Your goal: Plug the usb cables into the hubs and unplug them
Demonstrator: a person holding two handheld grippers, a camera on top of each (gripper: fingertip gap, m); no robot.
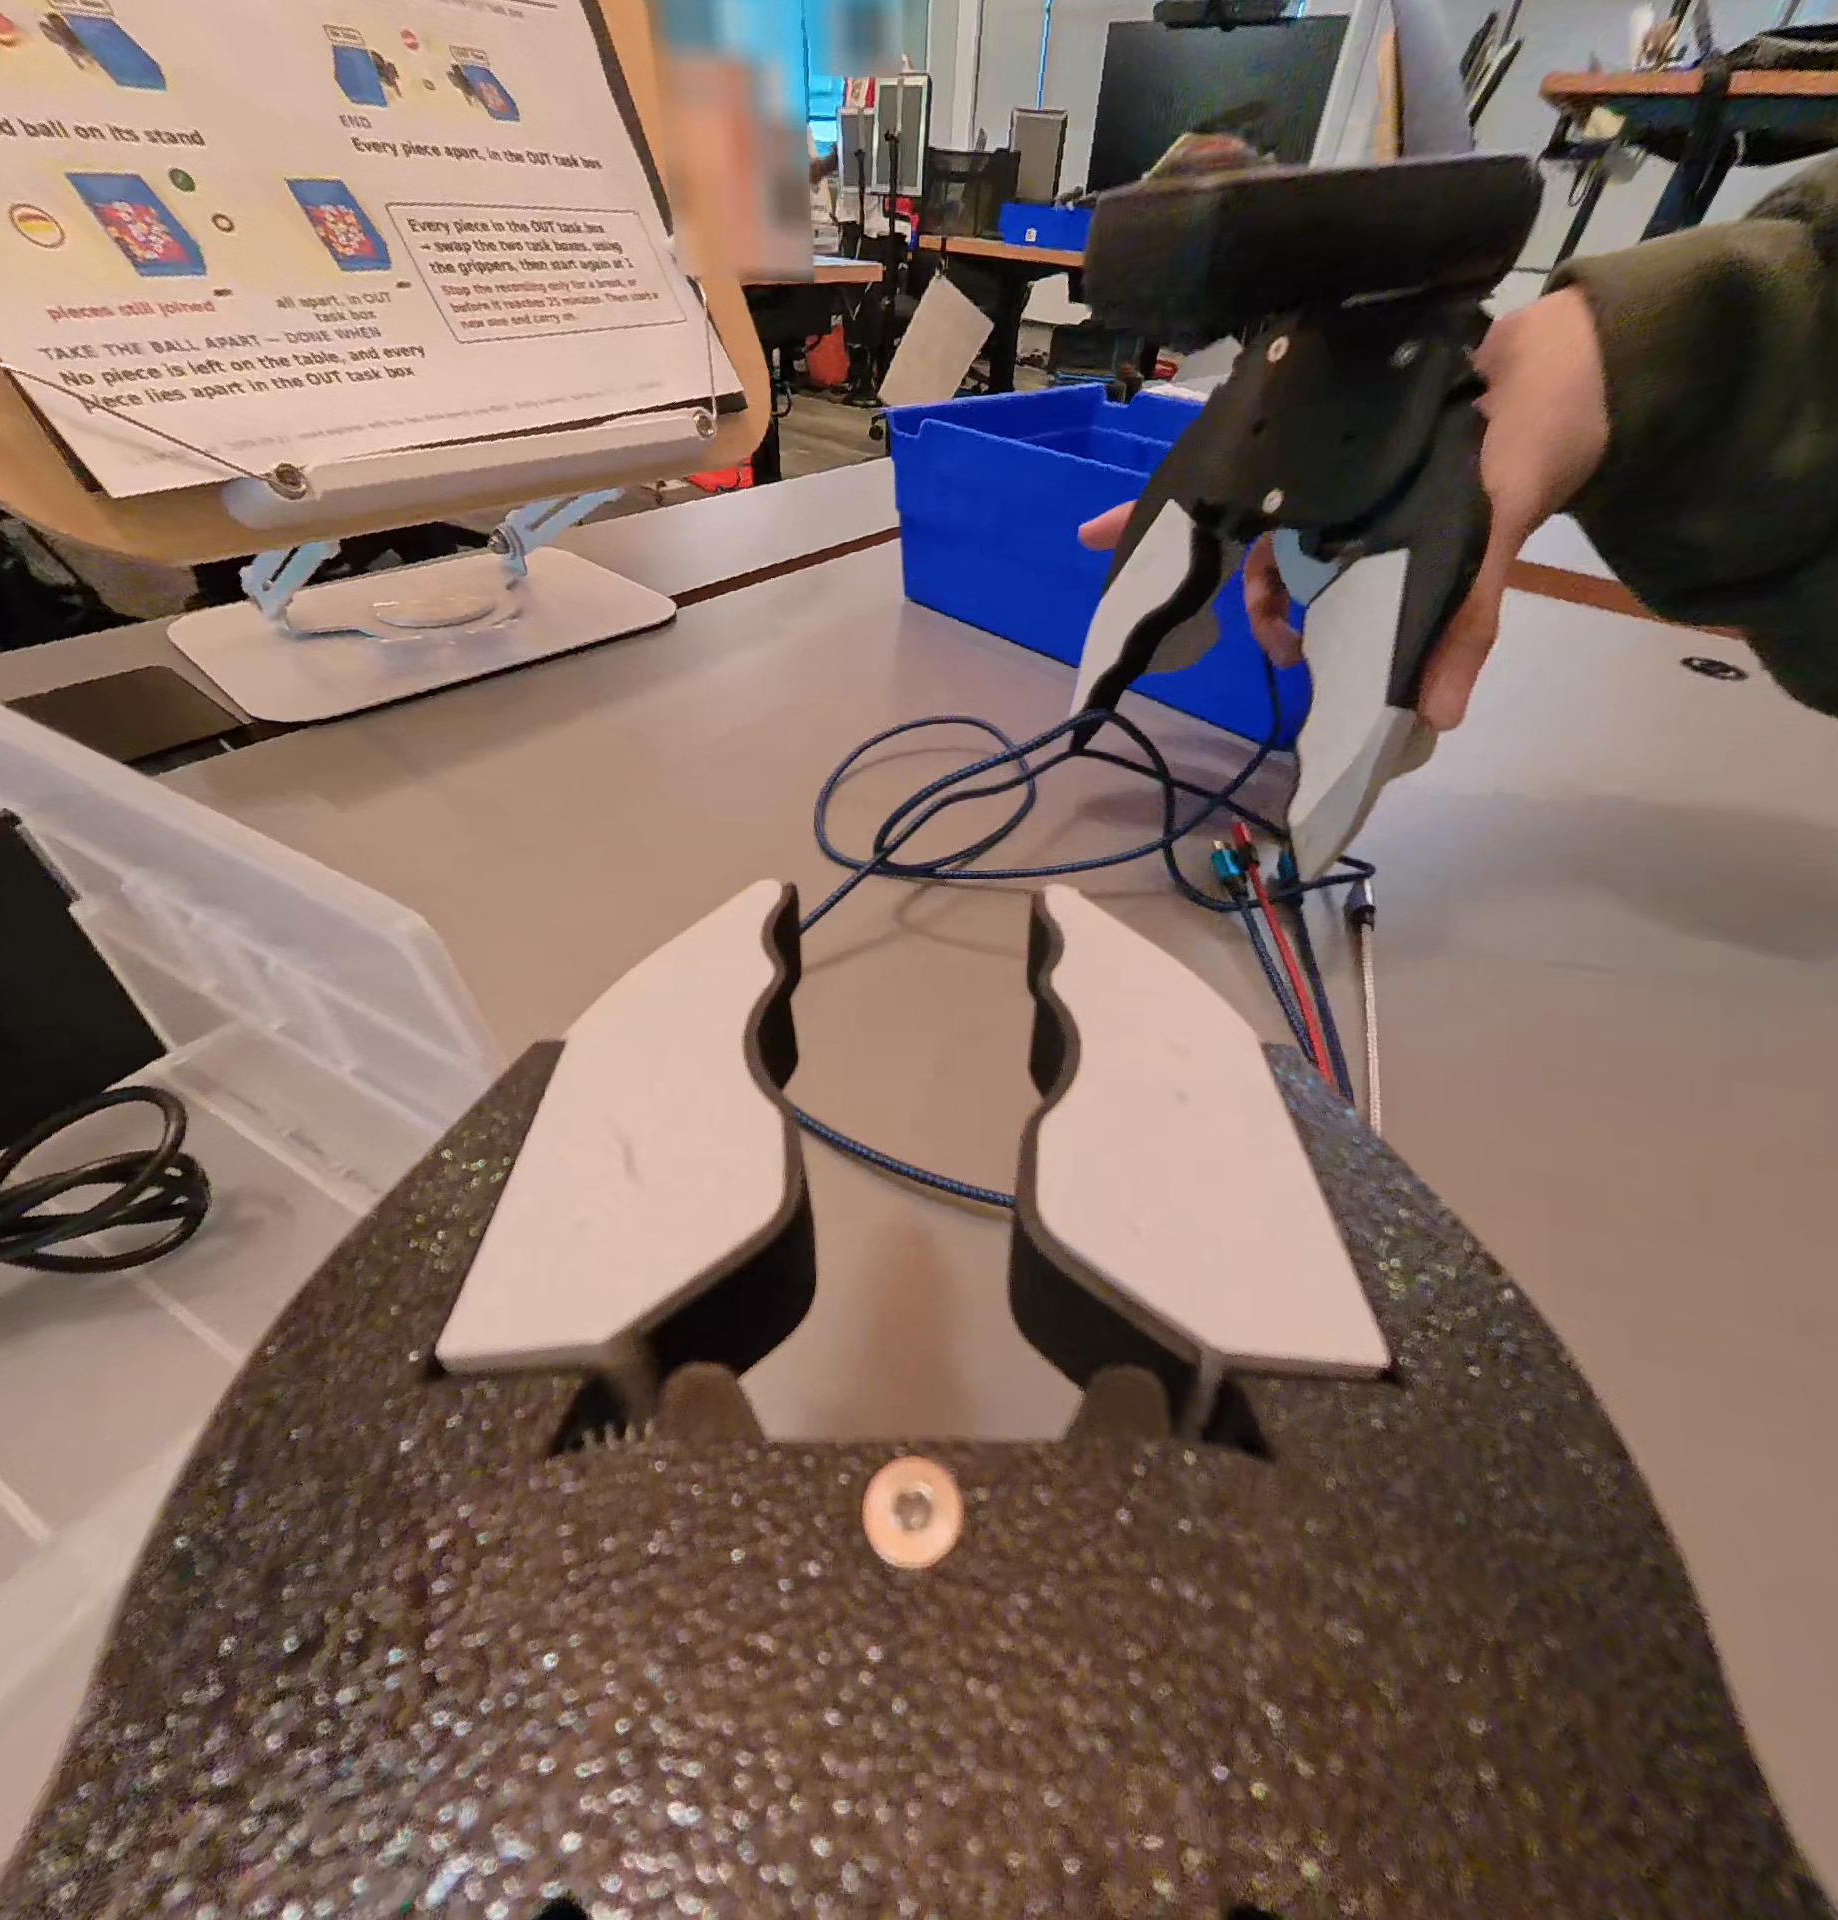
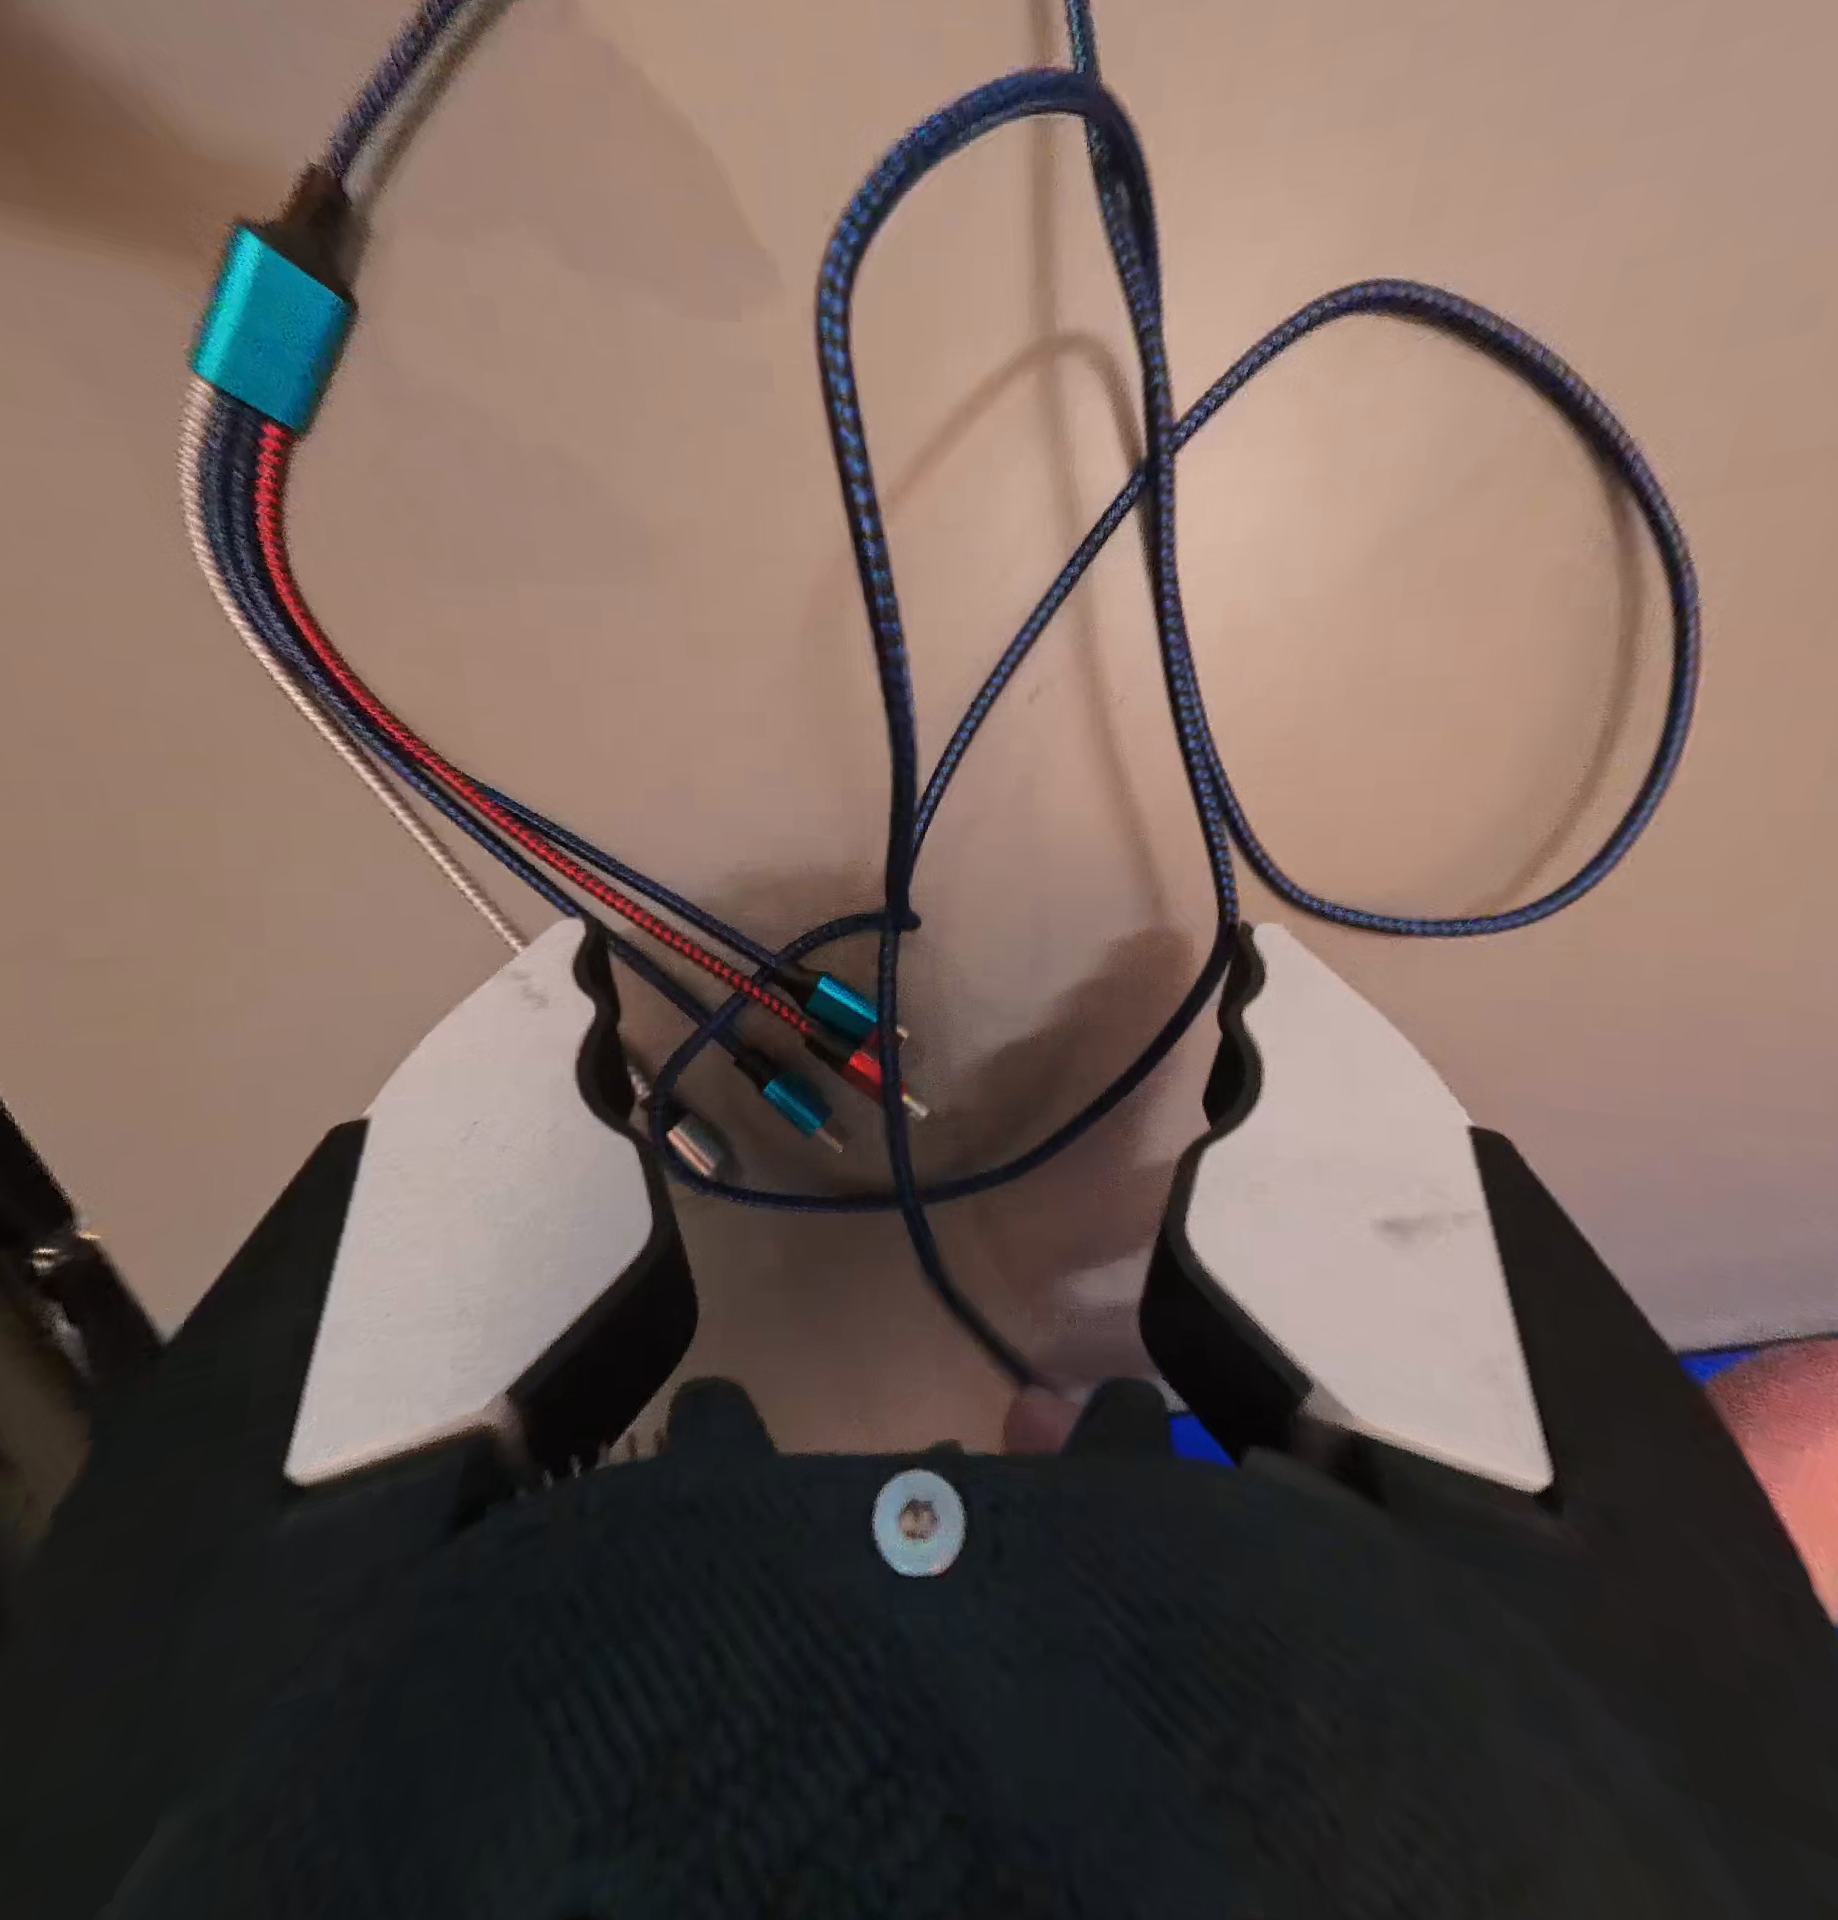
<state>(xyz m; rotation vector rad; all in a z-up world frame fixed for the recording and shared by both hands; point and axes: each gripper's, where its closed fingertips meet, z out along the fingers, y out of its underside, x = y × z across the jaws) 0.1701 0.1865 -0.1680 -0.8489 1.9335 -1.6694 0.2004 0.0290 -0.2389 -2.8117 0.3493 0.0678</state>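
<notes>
A multi-head USB cable lies on the grey table (image 2: 323,727). Its dark blue braided cord (image 2: 1414,623) is looped, and a teal splitter block (image 2: 271,327) fans into red, blue and silver strands ending in small plugs (image 2: 842,1049). My right gripper (image 2: 915,935) is open and points down, with the plugs between its fingers. In the left wrist view it (image 1: 1195,800) hangs over the plugs (image 1: 1247,862), with the cord against one fingertip. My left gripper (image 1: 915,914) is open and low over the table, with a length of cord (image 1: 894,1174) crossing between its fingers. No hub shows in either view.
A blue bin (image 1: 998,520) stands behind the cables. An instruction sheet on a tilted stand (image 1: 323,260) is at the back left. A clear plastic box (image 1: 271,966) holding a coiled black cable (image 1: 84,1195) sits at the left. A hand and sleeve (image 1: 1673,416) hold the right gripper. Between my left fingertips and the teal splitter block (image 2: 271,327) there is roughly 10 cm.
</notes>
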